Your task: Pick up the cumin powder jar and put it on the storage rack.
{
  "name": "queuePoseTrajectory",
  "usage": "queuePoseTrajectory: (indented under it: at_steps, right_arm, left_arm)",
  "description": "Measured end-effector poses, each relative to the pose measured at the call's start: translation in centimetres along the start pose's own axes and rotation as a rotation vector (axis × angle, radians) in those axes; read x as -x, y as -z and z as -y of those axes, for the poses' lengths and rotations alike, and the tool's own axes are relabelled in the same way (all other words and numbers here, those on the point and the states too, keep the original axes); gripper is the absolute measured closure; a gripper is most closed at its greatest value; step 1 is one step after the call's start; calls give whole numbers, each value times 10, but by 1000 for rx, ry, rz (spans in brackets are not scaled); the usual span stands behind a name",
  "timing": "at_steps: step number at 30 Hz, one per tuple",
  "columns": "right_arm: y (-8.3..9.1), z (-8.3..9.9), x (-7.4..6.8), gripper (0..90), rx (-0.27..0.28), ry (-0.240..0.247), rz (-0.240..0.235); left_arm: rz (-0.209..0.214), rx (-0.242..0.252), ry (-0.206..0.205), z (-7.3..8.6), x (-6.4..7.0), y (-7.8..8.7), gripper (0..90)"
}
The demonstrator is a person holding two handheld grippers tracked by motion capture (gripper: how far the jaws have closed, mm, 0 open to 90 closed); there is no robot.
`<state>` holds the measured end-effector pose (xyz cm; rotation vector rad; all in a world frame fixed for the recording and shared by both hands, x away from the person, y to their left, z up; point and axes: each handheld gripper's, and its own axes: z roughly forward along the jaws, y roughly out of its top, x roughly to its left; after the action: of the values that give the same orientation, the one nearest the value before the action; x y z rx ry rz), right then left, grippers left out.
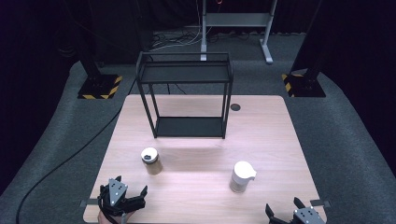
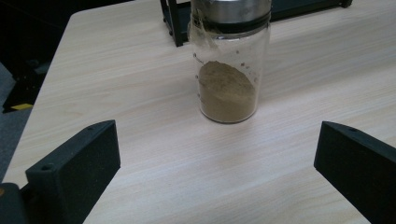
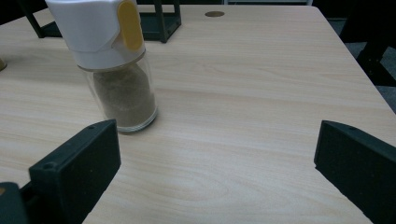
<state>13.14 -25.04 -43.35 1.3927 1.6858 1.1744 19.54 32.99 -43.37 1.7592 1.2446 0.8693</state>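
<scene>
Between the left gripper (image 2: 217, 175) jaws, spread wide and empty, bare table (image 2: 116, 84); steel-lidded spice jar (image 2: 229, 65) stands upright ahead, near. Right gripper (image 3: 217, 175) also spread, holding nothing; white-capped shaker (image 3: 109, 63) upright ahead toward its left jaw. Black wire shelf (image 1: 187, 93) sits behind both jars.

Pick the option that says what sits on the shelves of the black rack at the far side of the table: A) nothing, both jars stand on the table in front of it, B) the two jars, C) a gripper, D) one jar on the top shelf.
A: the rack has bare shelves, while the metal-lidded jar and the white-capped jar stand on the table nearer the person.
</scene>
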Motion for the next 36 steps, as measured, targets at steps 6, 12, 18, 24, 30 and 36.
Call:
queuePoseTrajectory:
  at_steps: [6,12,18,24,30,36]
  right_arm:
    - [-3,0,-3,0,-5,8,-13]
    - [-5,0,-4,0,-7,6,-23]
    - [-10,0,-6,0,-17,13,-34]
    - [-9,1,-5,0,-13,9,-35]
    - [-10,2,-5,0,-4,14,-45]
    - [-10,2,-4,0,-10,12,-45]
  left_arm:
    - [1,0,2,2,0,-3,0]
    - [-3,5,24,5,1,-11,0]
    - [17,-16,46,4,-2,-29,0]
    - [24,-5,48,2,1,-40,0]
    - [45,13,61,-2,-1,-54,0]
    - [74,-2,83,-9,-11,-74,0]
